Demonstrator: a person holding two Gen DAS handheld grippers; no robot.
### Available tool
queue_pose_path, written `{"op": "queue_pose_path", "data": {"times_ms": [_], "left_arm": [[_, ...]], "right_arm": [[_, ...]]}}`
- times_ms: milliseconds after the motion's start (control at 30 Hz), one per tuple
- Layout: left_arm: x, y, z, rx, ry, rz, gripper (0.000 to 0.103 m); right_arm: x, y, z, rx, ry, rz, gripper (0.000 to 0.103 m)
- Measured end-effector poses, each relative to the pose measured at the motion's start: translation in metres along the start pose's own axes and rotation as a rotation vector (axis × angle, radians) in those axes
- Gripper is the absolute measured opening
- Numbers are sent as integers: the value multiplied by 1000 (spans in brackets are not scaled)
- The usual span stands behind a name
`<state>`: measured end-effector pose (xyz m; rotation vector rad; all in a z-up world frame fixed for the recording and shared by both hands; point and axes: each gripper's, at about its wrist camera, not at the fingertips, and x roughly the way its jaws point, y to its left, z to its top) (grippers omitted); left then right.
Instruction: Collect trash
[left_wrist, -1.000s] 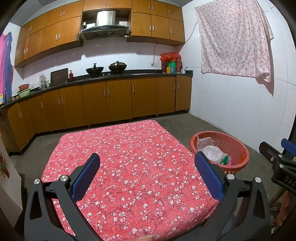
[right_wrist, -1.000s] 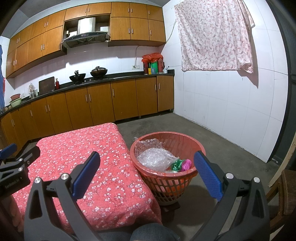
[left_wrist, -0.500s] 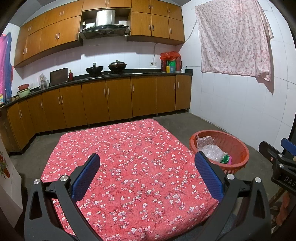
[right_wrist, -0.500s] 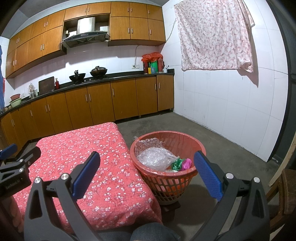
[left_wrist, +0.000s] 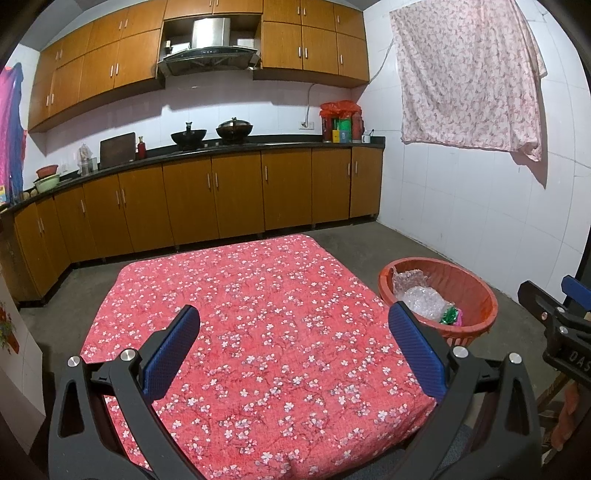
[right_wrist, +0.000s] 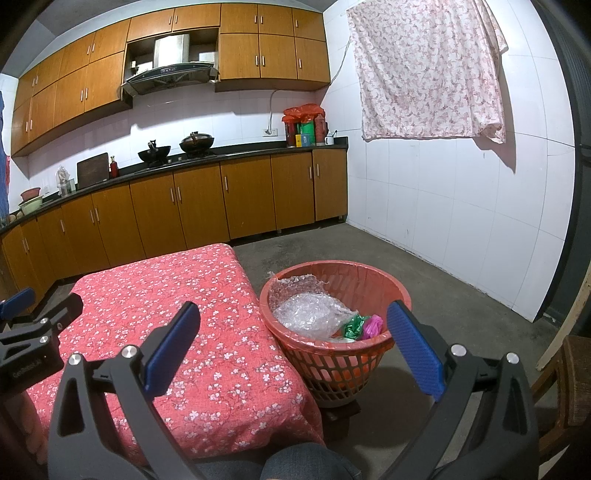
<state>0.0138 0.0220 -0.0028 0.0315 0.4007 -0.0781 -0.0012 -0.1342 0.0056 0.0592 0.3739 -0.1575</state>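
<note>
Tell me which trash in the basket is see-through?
The bubble wrap, the big crinkly clear piece filling the left side of the red basket. The green wrapper and pink wrapper beside it are small and coloured.

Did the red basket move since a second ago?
No. The red basket sits in the same spot beside the flowered table corner, bubble wrap inside.

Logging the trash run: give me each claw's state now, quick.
Left claw: open, holding nothing, above the red floral tablecloth.
Right claw: open, holding nothing, near the orange plastic basket.
</note>
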Motion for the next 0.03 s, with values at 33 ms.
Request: {"op": "queue_pose_path", "data": {"times_ms": [33], "left_arm": [[-1, 0, 0, -1, 1, -1, 101]], "right_arm": [[0, 0, 0, 0, 0, 0, 99]]}}
